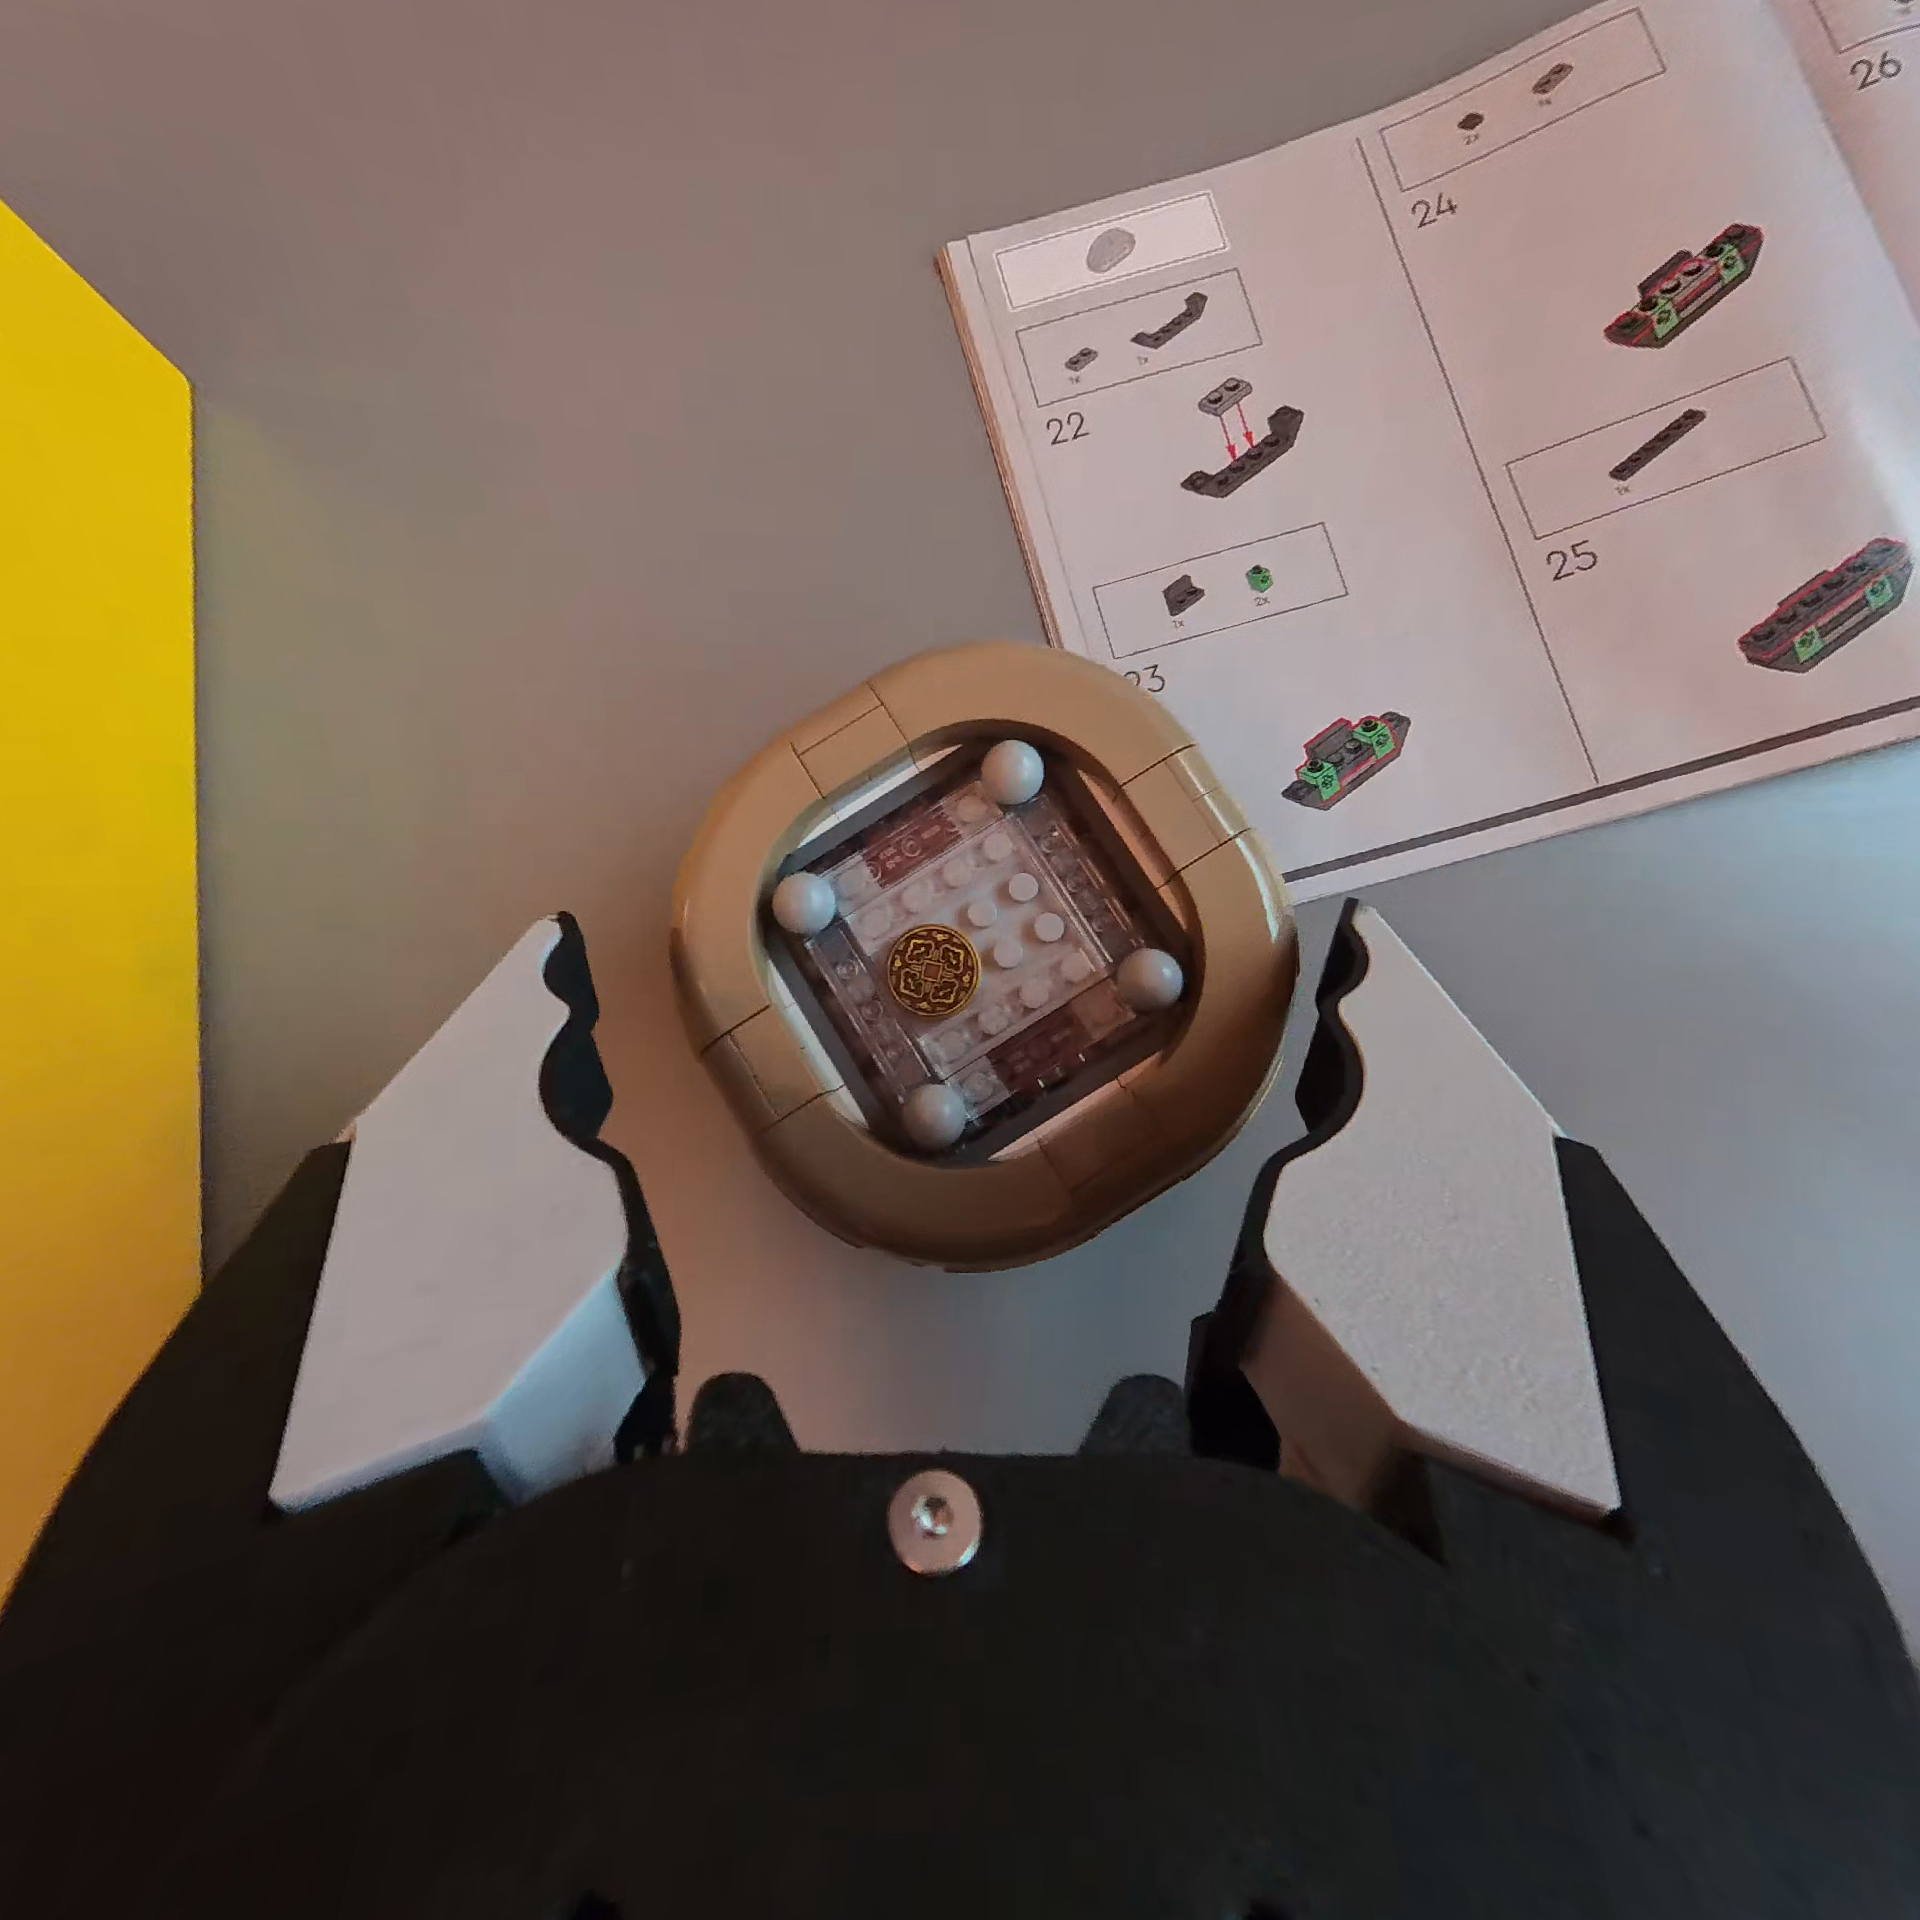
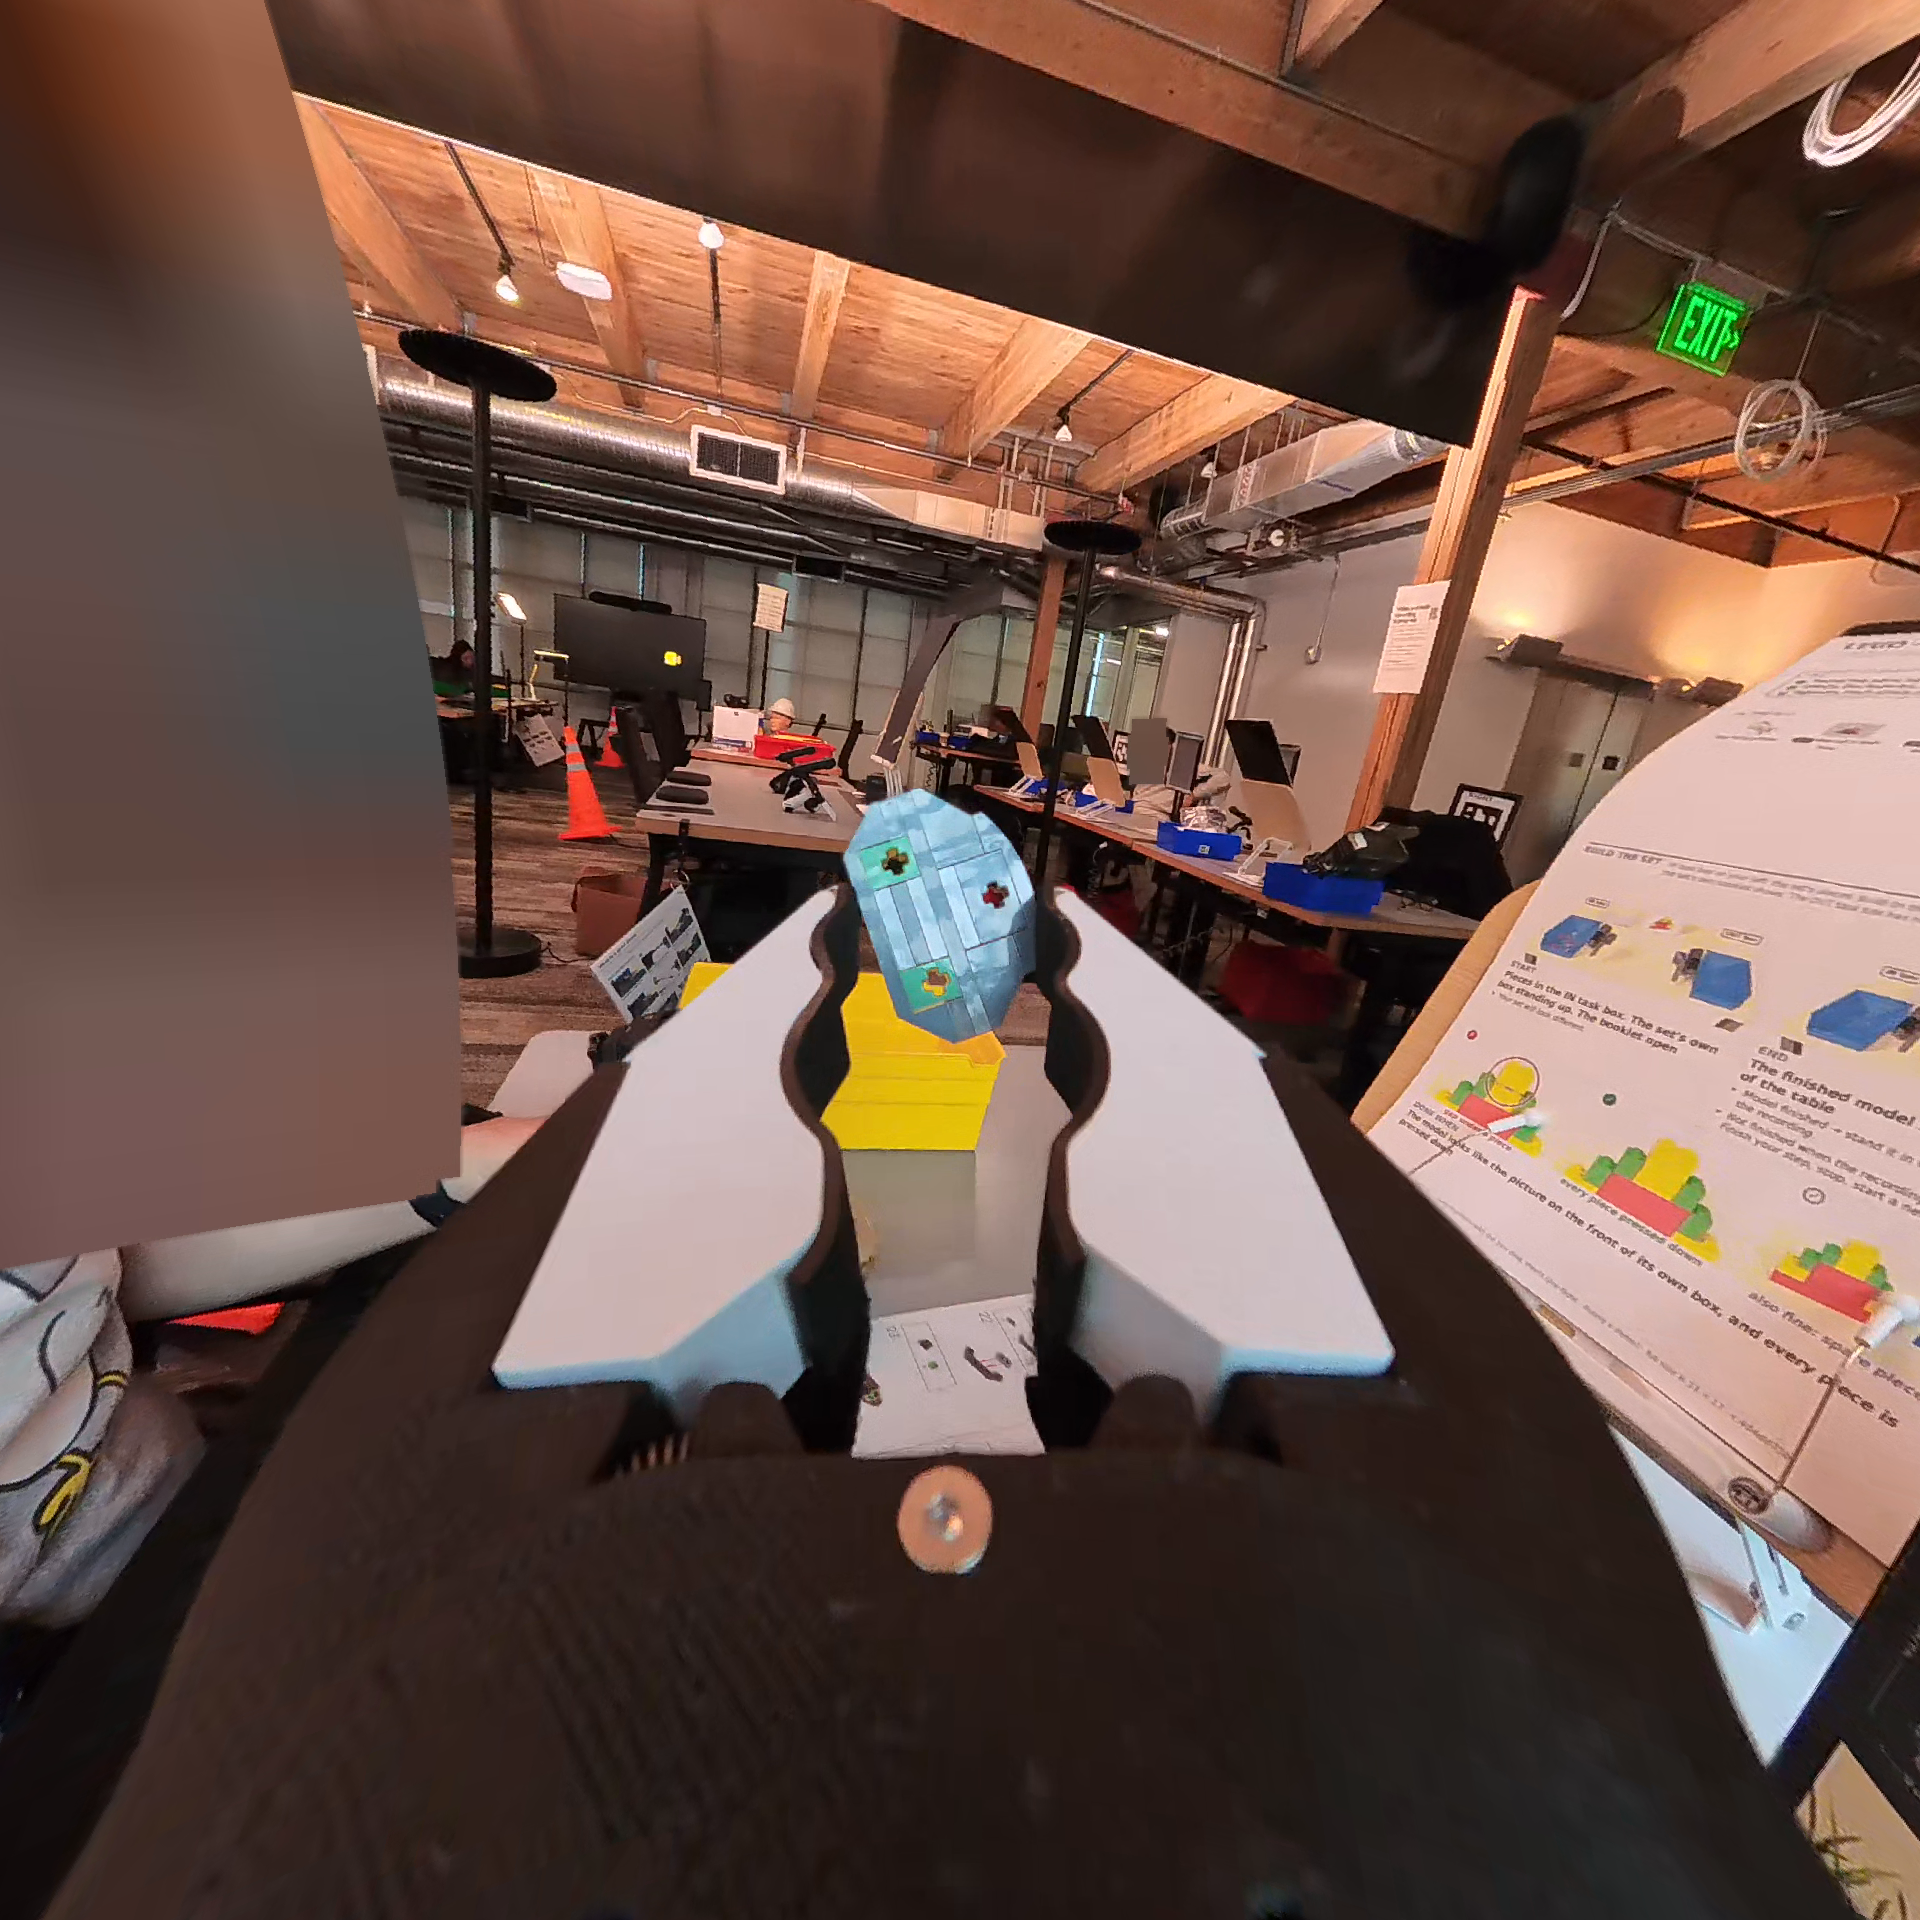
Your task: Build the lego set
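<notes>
In the left wrist view a tan ring-shaped lego base (image 1: 982,956) lies flat on the grey table. Inside it are clear and white plates, grey balls at the corners and a round gold-patterned tile (image 1: 933,975). My left gripper (image 1: 961,940) is open, with its fingers on either side of the base and apart from it. In the right wrist view my right gripper (image 2: 940,925) is shut on a grey plated lego piece (image 2: 940,925) with green and red spots. It holds the piece tilted in the air, high above the table.
An open instruction booklet (image 1: 1455,468) lies at the right of the base. A yellow bin (image 1: 83,727) stands at the left; it also shows in the right wrist view (image 2: 914,1091). A printed instruction board (image 2: 1714,1091) stands at the right. Desks fill the room behind. One gripper's finger ends stand about 45 cm off the other's.
</notes>
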The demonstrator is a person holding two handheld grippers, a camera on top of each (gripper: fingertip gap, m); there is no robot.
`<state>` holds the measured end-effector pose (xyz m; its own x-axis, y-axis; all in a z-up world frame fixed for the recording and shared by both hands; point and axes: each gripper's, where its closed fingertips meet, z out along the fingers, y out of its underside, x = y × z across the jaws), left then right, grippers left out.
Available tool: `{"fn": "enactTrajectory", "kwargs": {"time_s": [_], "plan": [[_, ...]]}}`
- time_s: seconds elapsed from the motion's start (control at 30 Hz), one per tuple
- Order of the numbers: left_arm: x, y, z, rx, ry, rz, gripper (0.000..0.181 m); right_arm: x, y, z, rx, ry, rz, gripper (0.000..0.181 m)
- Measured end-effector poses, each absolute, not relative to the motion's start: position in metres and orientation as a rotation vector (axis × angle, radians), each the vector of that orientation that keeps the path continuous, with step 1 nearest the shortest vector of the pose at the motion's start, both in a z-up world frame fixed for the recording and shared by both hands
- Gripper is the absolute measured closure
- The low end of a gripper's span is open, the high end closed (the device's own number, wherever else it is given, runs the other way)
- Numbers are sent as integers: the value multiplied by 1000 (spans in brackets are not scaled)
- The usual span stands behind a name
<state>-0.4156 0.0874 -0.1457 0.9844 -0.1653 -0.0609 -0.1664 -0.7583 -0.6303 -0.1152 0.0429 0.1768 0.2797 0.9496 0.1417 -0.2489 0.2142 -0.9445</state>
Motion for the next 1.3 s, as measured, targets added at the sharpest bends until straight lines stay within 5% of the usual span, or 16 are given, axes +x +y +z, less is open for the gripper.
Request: {"fn": "enactTrajectory", "kwargs": {"time_s": [1.3], "plan": [[-415, 76, -162, -2547, 296, 19, 57, -87, 39, 182, -950, -846, 988, 148]]}}
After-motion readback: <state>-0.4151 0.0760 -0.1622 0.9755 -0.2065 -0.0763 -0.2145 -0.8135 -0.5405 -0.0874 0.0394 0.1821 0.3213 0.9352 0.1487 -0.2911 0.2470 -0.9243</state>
